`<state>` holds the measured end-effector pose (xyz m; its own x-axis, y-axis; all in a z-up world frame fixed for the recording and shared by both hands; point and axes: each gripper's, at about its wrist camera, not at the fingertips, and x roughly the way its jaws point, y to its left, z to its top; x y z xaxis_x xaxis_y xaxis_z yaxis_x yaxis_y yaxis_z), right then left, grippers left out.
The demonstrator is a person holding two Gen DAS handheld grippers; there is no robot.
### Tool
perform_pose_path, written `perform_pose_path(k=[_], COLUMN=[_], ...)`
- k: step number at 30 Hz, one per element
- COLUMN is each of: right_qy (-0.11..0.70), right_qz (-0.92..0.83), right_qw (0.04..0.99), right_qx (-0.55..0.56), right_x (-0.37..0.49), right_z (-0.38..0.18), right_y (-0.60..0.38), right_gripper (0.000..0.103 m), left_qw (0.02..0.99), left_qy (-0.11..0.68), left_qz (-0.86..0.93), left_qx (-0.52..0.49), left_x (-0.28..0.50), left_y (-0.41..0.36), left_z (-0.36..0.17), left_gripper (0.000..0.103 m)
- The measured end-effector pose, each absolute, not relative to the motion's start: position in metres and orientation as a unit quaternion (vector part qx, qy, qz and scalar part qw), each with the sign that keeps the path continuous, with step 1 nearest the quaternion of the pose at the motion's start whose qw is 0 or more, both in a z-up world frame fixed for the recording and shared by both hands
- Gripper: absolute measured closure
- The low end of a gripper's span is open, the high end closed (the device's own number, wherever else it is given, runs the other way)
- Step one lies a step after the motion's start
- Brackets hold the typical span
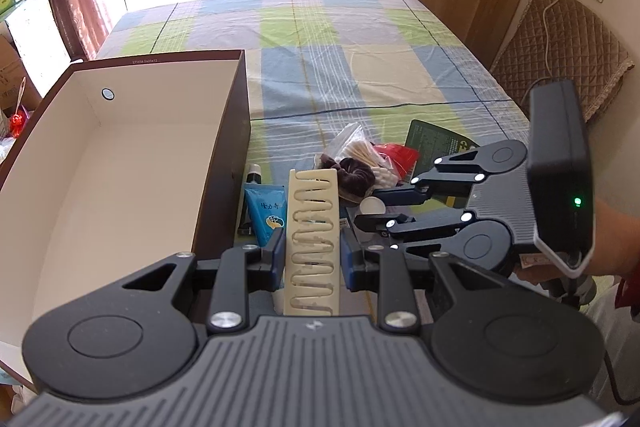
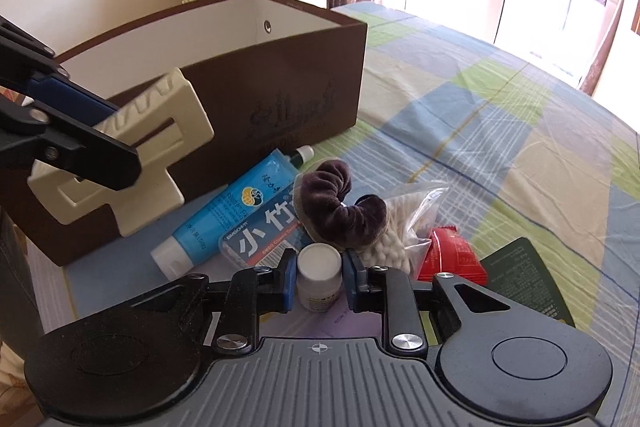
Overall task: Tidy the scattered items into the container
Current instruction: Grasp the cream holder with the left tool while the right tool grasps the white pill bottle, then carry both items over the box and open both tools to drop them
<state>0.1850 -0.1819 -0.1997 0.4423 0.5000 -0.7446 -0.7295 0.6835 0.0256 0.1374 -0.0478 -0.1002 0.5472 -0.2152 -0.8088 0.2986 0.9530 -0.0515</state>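
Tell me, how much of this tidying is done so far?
Nothing is packed yet: the brown box looks empty. The left gripper holds a cream hair clip beside it; the right gripper brackets a small white bottle. The blue tube, scrunchie, cotton swabs and red packet still lie on the bed.

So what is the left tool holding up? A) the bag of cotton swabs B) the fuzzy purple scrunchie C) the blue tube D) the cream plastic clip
D: the left tool is pinching the cream plastic clip, lifted off the bed beside the brown box; the others lie on the bedsheet.
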Motion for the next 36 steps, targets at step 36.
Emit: perform_pose_path(k=[36], right_qy=[0.270], right_qz=[0.458], right_qw=[0.841], right_qx=[-0.096], right_x=[0.149], right_z=[-0.055], right_y=[-0.118], right_gripper=[0.076], left_qw=[0.918], left_qy=[0.391], left_qz=[-0.065], left_qx=[0.033], left_x=[0.127], left_y=[0.056], left_z=[-0.034], left_gripper=[0.080])
